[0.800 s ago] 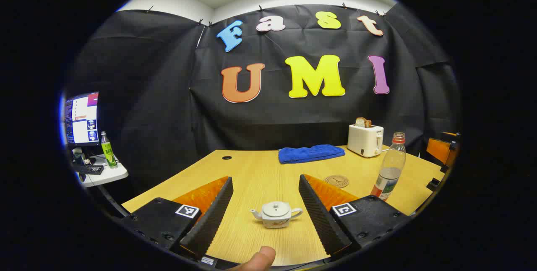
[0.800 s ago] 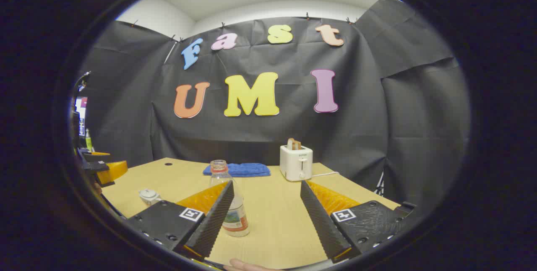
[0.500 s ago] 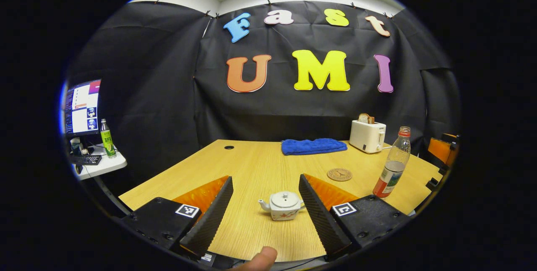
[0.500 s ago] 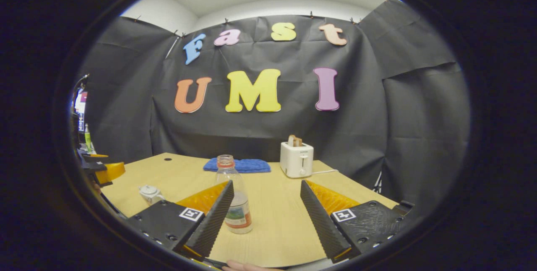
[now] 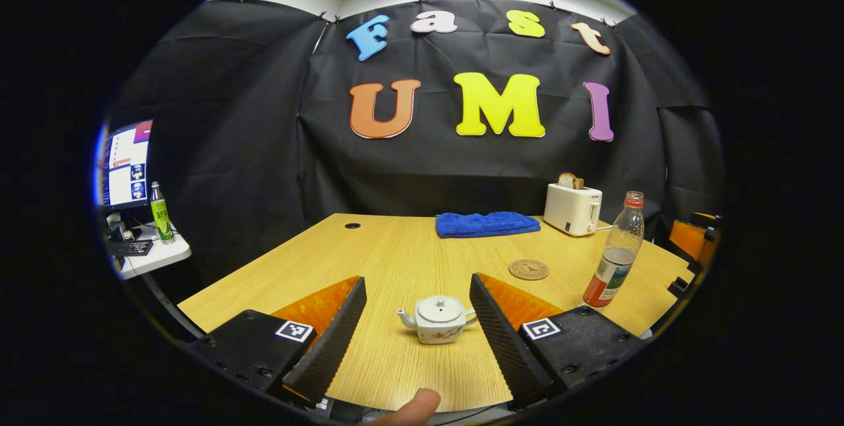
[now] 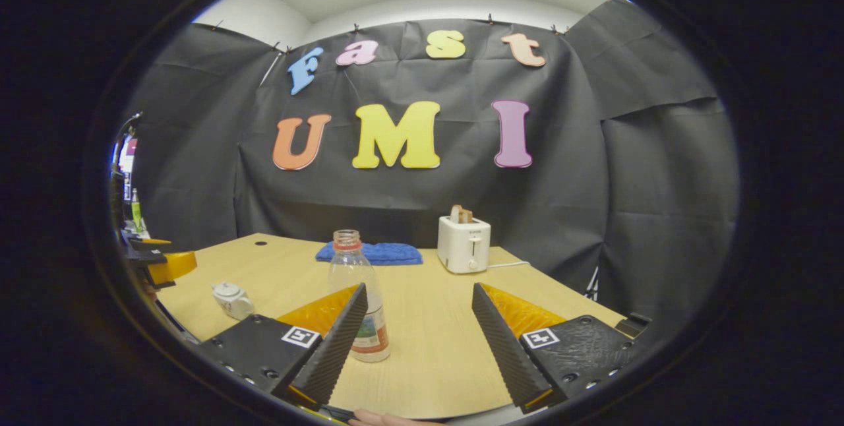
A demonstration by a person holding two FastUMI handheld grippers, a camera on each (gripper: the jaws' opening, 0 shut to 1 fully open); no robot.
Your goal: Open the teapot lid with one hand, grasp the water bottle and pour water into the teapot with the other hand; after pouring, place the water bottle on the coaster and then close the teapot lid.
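Observation:
A small white teapot (image 5: 437,320) with its lid on stands on the wooden table (image 5: 395,254), ahead of my left gripper (image 5: 418,337), whose fingers are open and apart from it. A clear water bottle (image 5: 613,251) with a red neck ring and no cap stands to the right, and a round brown coaster (image 5: 529,269) lies between the two. In the right gripper view the bottle (image 6: 355,294) rises just past the left finger of my open right gripper (image 6: 420,340), untouched. The teapot (image 6: 231,299) sits far left there, near the other gripper (image 6: 161,264).
A white toaster (image 5: 572,208) holding bread and a folded blue towel (image 5: 486,223) sit at the table's far edge. A side table (image 5: 148,258) with a monitor and a green bottle stands off to the left. A fingertip (image 5: 412,407) shows at the bottom edge.
Both views have tipped so the table and objects sit higher in frame. The teapot has shifted between the left fingers. The bottle stays by the right gripper's left finger. Both grippers stay open.

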